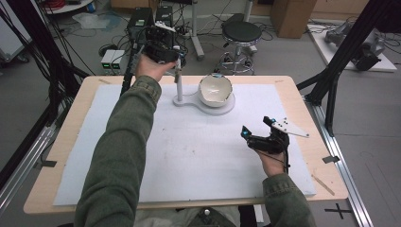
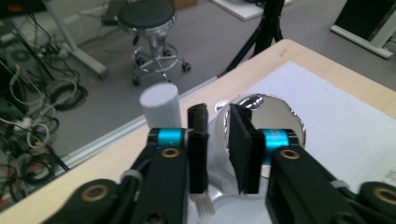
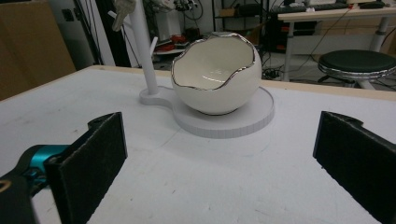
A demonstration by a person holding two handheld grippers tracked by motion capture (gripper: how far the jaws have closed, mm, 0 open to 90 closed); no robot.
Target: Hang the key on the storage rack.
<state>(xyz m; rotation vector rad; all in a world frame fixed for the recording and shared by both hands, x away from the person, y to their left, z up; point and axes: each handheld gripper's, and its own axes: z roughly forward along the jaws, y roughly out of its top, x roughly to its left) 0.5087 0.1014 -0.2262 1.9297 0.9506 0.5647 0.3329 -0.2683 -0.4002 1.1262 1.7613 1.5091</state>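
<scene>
A white eggshell-shaped bowl (image 1: 215, 90) (image 3: 215, 79) with a silver rim sits on the round plate of a white stand (image 1: 228, 108) at the table's far middle. The stand's upright post (image 1: 178, 80) (image 3: 142, 51) rises to the bowl's left. My left gripper (image 1: 172, 56) hovers at the top of that post. In the left gripper view its jaws (image 2: 218, 112) stand a narrow gap apart with nothing pressed between them; the post's top (image 2: 159, 108) is just outside the left jaw and the bowl (image 2: 275, 112) lies beyond. My right gripper (image 1: 257, 126) (image 3: 223, 128) rests wide open and empty, near the bowl's front right.
A white mat (image 1: 189, 151) covers most of the wooden table (image 1: 307, 156). Beyond the far edge stand a black stool (image 1: 241, 33), boxes and tangled cables on the floor. Black frame legs (image 1: 333, 80) rise at the table's right.
</scene>
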